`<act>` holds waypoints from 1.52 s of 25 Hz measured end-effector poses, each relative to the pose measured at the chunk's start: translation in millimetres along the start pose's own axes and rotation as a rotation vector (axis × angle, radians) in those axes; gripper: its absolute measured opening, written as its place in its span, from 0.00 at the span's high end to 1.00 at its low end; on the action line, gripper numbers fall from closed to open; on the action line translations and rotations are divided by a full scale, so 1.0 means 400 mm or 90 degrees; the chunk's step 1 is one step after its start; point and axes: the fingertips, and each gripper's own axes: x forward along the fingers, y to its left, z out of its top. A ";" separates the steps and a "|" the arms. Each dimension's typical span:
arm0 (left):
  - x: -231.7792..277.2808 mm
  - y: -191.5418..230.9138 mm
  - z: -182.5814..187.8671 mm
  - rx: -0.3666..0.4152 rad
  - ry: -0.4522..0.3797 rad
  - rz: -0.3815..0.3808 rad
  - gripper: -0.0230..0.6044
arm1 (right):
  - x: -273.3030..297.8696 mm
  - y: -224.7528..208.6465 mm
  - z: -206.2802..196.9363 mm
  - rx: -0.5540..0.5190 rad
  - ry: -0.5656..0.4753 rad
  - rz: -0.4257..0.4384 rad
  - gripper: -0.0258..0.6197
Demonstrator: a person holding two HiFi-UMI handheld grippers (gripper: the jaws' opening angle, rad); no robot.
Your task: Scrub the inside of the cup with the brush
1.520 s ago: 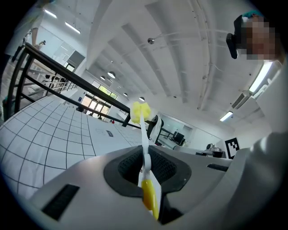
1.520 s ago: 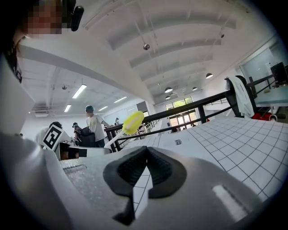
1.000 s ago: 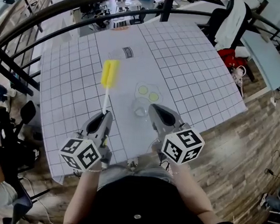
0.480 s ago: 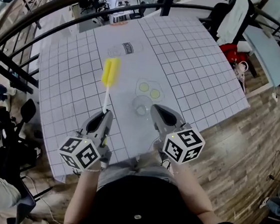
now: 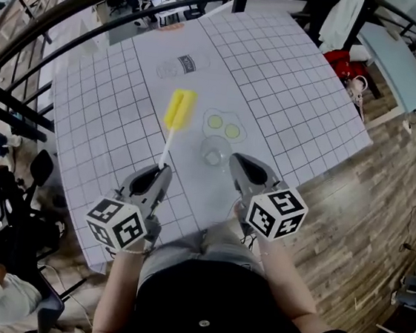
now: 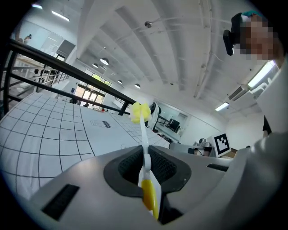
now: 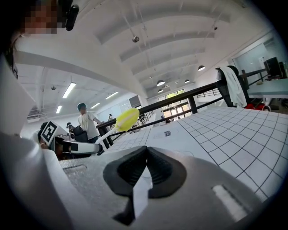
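**Brush tilts toward the cup; no scrubbing yet.**
My left gripper (image 5: 160, 171) is clamped on the brush (image 5: 179, 109) handle. Its yellow head now leans nearer the cup (image 5: 214, 154) than a second ago, up-left of it and still outside. My right gripper (image 5: 238, 162) is closed on nothing, its tip just right of the cup on the bench (image 5: 110, 106).

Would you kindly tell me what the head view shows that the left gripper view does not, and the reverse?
Only the head view: the clear cup standing on the table near the shut right gripper, apart from the brush. Only the left gripper view: the left gripper clamped on the brush handle, and the ceiling lights. Both: the yellow brush head and the gridded table.
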 end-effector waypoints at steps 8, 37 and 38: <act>-0.005 -0.015 -0.020 0.070 0.088 -0.027 0.89 | -0.012 -0.022 -0.049 0.006 0.020 -0.034 0.96; -0.017 -0.027 -0.084 0.220 0.353 -0.063 0.89 | 0.030 -0.034 -0.220 -0.065 0.156 -0.011 0.77; -0.016 -0.028 -0.087 0.227 0.367 -0.064 0.89 | 0.032 -0.034 -0.224 -0.065 0.158 -0.010 0.77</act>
